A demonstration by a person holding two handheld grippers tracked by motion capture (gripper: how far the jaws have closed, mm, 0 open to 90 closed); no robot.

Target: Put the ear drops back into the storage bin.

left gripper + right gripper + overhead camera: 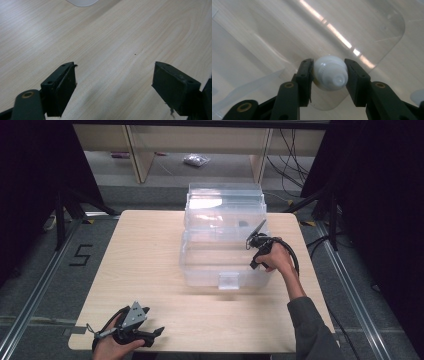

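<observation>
The right gripper (329,75) has its fingers (305,77) clenched on a small white bottle (330,75), cap toward the camera, held over the inside of the clear plastic box (200,265) that stands on the wooden surface (145,265). The left gripper (113,85) has its fingers released, empty, low over the surface near its front edge.

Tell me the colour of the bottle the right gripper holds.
White bottle, clearest in the right gripper view.

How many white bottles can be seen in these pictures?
1. The white bottle is clamped between the jaws of the right gripper, over the open clear plastic box. Others may be hidden behind the box's glare.
</observation>
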